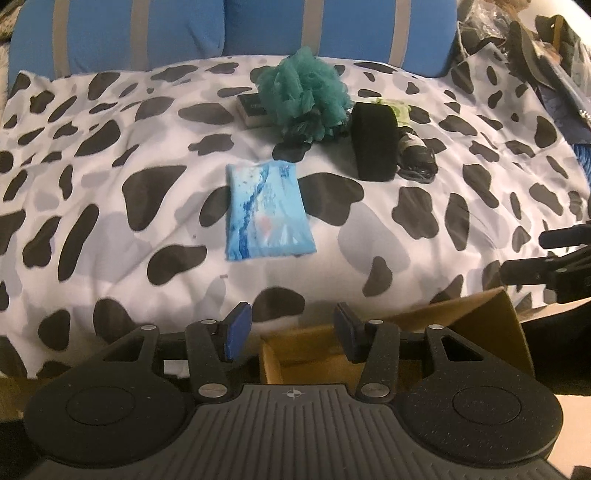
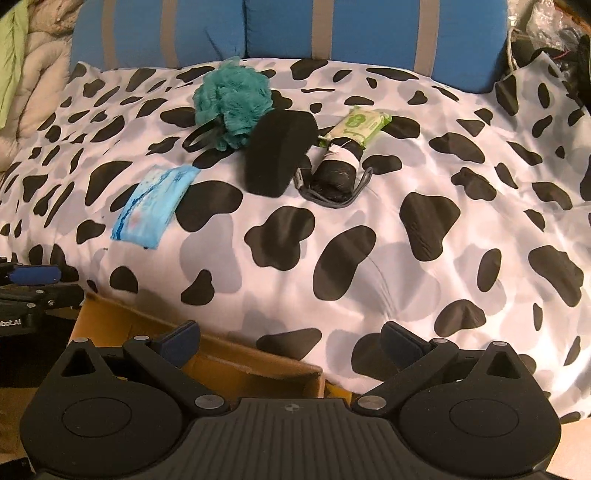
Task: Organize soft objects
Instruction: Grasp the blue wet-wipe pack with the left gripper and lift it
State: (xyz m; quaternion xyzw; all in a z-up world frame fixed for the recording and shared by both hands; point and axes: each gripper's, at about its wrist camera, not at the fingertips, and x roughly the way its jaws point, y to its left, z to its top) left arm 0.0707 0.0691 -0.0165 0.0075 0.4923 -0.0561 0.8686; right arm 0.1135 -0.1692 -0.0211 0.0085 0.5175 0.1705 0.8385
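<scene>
Now, the bed: a cow-print cover (image 1: 110,206) in white, grey and black lies over it, with blue cushions (image 1: 147,29) striped in grey along the far edge.
Left gripper (image 1: 293,332): low in its own view, fingers apart with nothing between the blue pads (image 1: 236,332); it hangs over the near edge of the cover and a cardboard box. In the right wrist view only its side shows at the left edge.
Right gripper (image 2: 291,341): fingers spread wide, nothing between them, above the box edge and the cover.
Cardboard box (image 1: 476,317): brown, open at the top, sitting just against the near edge of the bed, below both grippers.
Blue packet (image 1: 267,212): a flat soft pack with a wavy blue print, lying alone on the cover, nearest of the things to the left gripper and apart from the rest.
Teal bath puff (image 1: 303,94): a ruffled mesh ball at the far side of the cover, near the cushions, with a dark loop showing beside it in the right wrist view.
Small dark block (image 1: 251,109): lies just beside the puff, partly hidden by it; what it is I cannot tell.
Black pad (image 1: 373,142): a thick oblong piece just beside the puff, standing on its edge.
Folded umbrella (image 2: 334,173): black with a white band and a grey strap, just beside the black pad.
Green wipes pack (image 2: 364,125): touching the far end of the umbrella.
Right side of the bed: dark clutter and plastic bags (image 1: 517,37), too blurred to name.
</scene>
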